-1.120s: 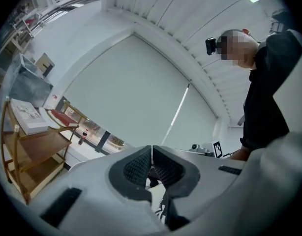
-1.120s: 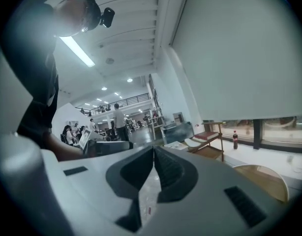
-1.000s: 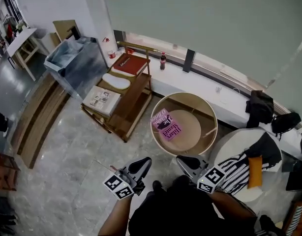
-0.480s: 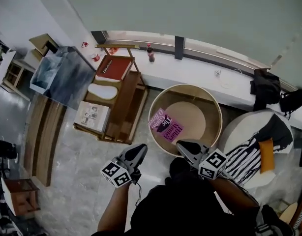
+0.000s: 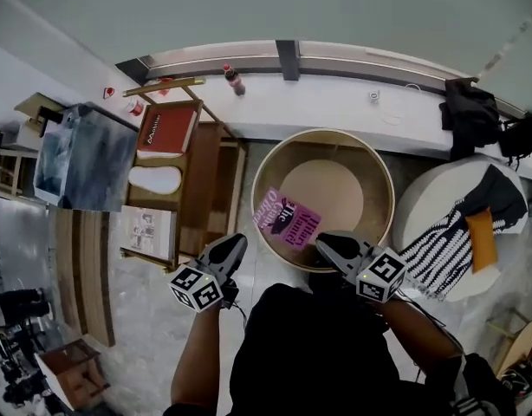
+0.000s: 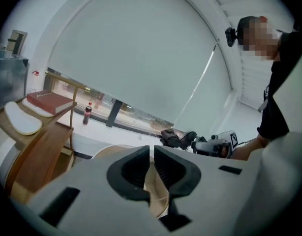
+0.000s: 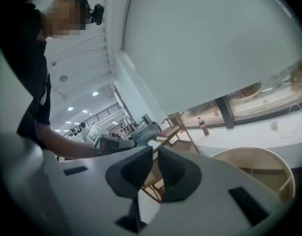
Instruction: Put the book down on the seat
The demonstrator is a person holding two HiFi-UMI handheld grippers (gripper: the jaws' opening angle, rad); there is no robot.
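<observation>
A purple and pink book (image 5: pixel 288 221) lies flat on the front left of the round wooden seat (image 5: pixel 325 139), partly over its rim. My left gripper (image 5: pixel 235 242) hangs shut and empty just left of the book, outside the rim. To the book's right, at the seat's near edge, my right gripper (image 5: pixel 323 243) is also shut, with nothing held. In the left gripper view the jaws (image 6: pixel 152 154) meet over the seat's rim (image 6: pixel 114 149), and the right gripper (image 6: pixel 217 144) shows beyond. The right gripper view shows closed jaws (image 7: pixel 155 155), the left gripper (image 7: pixel 114 144) and the seat (image 7: pixel 261 161).
A wooden shelf stand (image 5: pixel 210 176) left of the seat carries a red book (image 5: pixel 166 130), a white pad (image 5: pixel 155 180) and a magazine (image 5: pixel 146 230). A cola bottle (image 5: pixel 234 80) stands on the window ledge. A white pouffe (image 5: pixel 422 206) with striped cloth and an orange cushion (image 5: pixel 478 228) is at the right.
Both grippers have come down and forward toward the seat's near rim, staying shut. The head view has swung so the seat sits more central. The book lies where it was on the seat.
</observation>
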